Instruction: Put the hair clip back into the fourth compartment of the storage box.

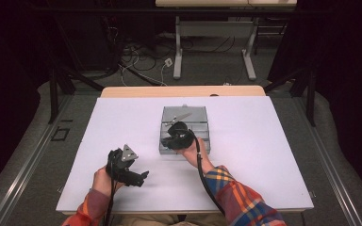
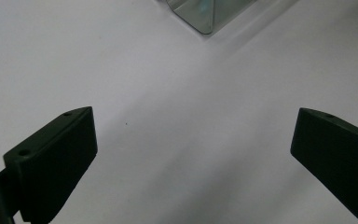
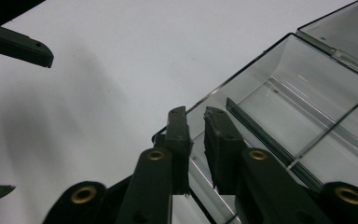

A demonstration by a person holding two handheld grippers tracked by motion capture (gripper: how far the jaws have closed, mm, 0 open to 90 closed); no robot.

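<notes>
A clear plastic compartment box [image 1: 202, 113] stands open in the middle of the white table, with thin dividers inside it. My right gripper [image 1: 178, 135] reaches down onto the box's near left corner. In the right gripper view its jaws [image 3: 196, 114] stand close together astride the box's wall [image 3: 261, 53], one outside and one inside, with a narrow gap showing between them. My left gripper [image 1: 139, 176] rests low over the table to the left of the box. In its own view the left gripper [image 2: 193, 154] is wide open with bare table between the jaws, and a box corner [image 2: 200, 16] lies ahead.
The white table top [image 1: 264, 155] has bare room on both sides of the box. Behind it is a wooden table edge [image 1: 184, 91], then floor with cables and another table's legs. The left gripper's fingers [image 3: 21, 46] show at the left of the right gripper view.
</notes>
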